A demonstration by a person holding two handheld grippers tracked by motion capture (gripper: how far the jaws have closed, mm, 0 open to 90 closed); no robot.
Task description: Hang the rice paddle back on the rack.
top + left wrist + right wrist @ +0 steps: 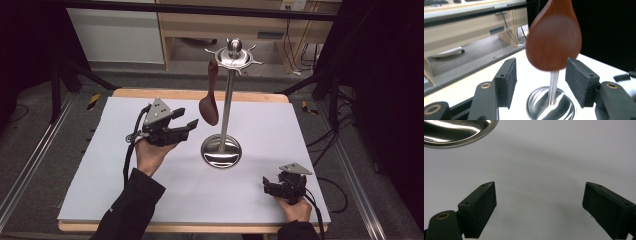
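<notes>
At the near right of the white table cover [150, 200], the right gripper [268, 186] is held low over the surface in the person's right hand [296, 207], and its jaws are seen spread wide apart with nothing between them; in the right gripper view only bare white surface lies between the two black pads [480, 207], and a curved edge of the stand's polished base [456, 132] is seen at the far left of that view. Farther in, at the left of the table's middle, the left gripper [185, 120] is held up in the person's left hand [150, 152], pointing right toward the stand. Its jaws are parted, and no contact with the spoon is seen: in the left gripper view the pads [506, 80] stand open on either side below the bowl's lower edge. The brown wooden spoon [210, 97] is hung bowl-down from a hook on the crown of the metal utensil stand [226, 100], just left of the upright pole and above the round base [221, 151]. Beyond the table's far edge, pale wooden furniture [240, 25] is seen against the floor.
</notes>
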